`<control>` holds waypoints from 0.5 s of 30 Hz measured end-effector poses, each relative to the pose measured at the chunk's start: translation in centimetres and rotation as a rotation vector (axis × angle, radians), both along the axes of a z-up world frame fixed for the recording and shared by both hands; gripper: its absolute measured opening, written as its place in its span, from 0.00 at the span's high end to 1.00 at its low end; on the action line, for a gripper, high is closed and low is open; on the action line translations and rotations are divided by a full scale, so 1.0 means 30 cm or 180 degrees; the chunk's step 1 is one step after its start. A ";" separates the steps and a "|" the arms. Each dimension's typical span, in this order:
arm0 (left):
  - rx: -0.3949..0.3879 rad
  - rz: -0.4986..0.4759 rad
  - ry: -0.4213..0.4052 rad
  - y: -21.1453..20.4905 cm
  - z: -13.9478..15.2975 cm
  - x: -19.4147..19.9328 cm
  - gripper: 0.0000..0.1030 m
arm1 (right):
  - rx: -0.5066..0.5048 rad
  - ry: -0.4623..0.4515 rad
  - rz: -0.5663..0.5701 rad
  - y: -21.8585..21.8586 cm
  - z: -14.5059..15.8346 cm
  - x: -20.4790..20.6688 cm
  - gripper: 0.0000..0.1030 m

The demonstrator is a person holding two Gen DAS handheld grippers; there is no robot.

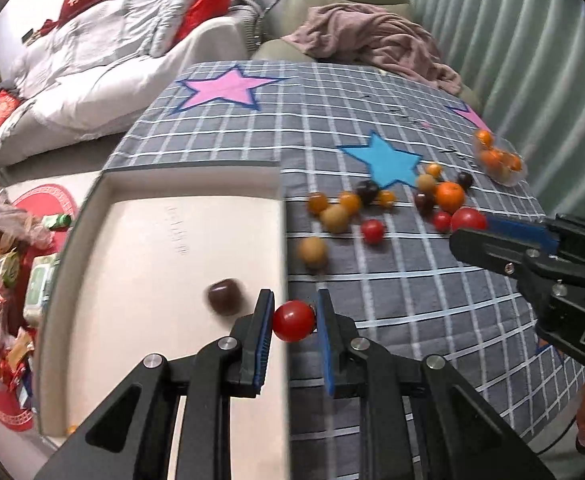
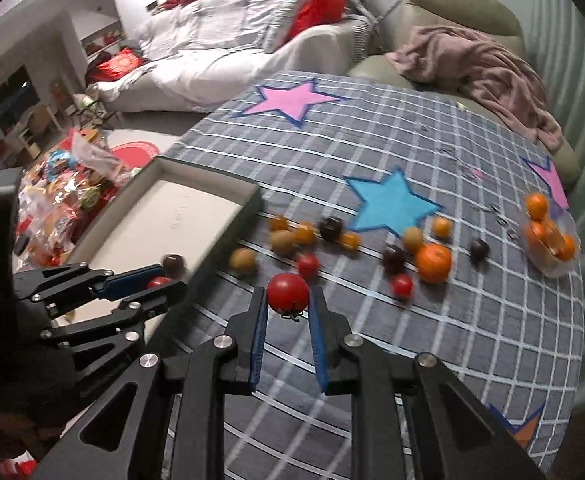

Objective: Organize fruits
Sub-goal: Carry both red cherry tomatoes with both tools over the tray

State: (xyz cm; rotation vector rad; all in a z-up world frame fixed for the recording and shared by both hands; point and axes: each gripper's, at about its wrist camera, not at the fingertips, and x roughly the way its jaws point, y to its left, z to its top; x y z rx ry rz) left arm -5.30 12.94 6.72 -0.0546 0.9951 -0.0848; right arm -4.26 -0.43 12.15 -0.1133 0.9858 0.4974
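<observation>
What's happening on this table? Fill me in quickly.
A person holding two grippers is sorting fruit off a checked cloth into a shallow white tray. The left gripper has its jaws closed on a red tomato right at the tray's edge; one dark fruit already lies inside. The right gripper holds another red tomato above the cloth. Loose fruit remains scattered, plus oranges in a clear container.
</observation>
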 end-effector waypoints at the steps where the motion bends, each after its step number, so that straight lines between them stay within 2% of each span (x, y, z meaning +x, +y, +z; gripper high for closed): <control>1: 0.0011 0.0026 -0.0009 0.020 0.001 -0.002 0.78 | -0.0002 -0.0009 0.0043 0.031 0.007 0.000 0.78; 15: 0.0154 0.0441 0.0050 0.302 -0.033 -0.006 0.78 | 0.0046 0.0072 0.0432 0.348 0.019 0.035 0.78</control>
